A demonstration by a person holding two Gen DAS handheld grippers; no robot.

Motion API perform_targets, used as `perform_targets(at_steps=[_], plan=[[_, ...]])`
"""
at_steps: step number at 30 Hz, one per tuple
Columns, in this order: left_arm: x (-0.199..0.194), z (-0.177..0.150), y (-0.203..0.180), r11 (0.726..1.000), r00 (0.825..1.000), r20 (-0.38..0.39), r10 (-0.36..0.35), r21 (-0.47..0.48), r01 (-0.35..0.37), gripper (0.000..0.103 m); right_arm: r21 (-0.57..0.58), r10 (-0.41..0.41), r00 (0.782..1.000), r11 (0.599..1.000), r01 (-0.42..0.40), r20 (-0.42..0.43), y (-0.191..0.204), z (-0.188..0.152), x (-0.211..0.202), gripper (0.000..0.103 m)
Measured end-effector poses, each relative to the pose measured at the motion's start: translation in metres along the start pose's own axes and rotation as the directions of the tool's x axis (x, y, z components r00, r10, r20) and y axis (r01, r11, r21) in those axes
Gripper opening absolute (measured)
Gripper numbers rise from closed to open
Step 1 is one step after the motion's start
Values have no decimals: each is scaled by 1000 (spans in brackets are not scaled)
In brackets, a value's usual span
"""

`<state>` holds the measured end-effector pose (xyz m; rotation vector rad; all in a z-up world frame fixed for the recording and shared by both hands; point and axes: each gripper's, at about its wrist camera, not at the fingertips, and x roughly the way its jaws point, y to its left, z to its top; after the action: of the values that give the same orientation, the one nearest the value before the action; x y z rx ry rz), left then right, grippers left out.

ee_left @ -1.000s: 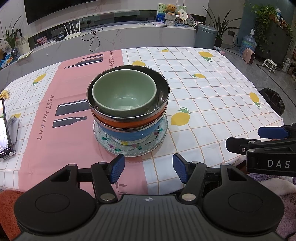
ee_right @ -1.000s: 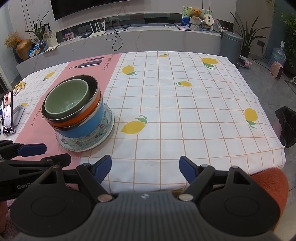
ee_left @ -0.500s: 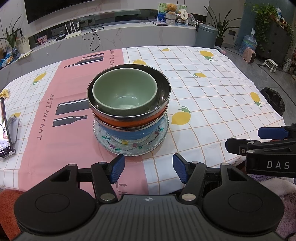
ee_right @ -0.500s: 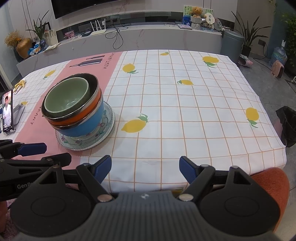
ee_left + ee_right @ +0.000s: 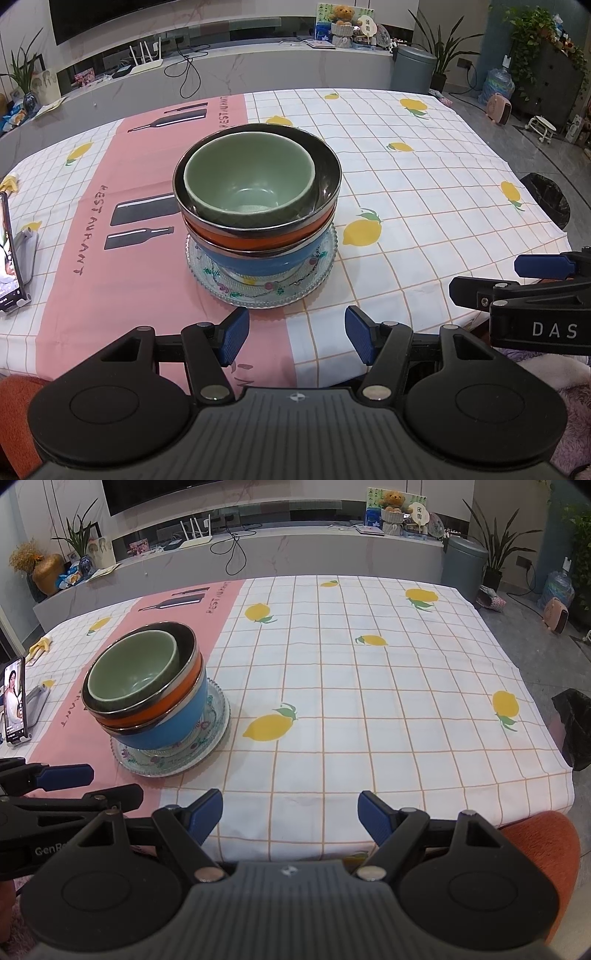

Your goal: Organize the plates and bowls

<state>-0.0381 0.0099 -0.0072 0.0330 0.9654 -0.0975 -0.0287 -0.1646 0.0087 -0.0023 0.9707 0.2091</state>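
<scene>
Near the table's front edge, zero change lately: bowl stack sitting nested on the glass plate, left gripper and right gripper parked with claws spread apart and empty, so looks basically done.

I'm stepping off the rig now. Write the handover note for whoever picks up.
Left tool: open, empty, at the near table edge facing the stack.
Right tool: open, empty, over bare tablecloth to the stack's right.
Things: green bowl nested in orange bowl, in blue bowl, on glass plate.
Done: everything visible looks stacked.
Left: nothing loose seen; check off-camera.
</scene>
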Motion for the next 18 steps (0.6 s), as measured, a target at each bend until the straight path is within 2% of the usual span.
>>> perform_targets(at_steps=[18], plan=[[1,-1,-1,1000,1000,-6,2,5,-2,70,4,7,1000,1000,-7,-11,1,-3,3,79]])
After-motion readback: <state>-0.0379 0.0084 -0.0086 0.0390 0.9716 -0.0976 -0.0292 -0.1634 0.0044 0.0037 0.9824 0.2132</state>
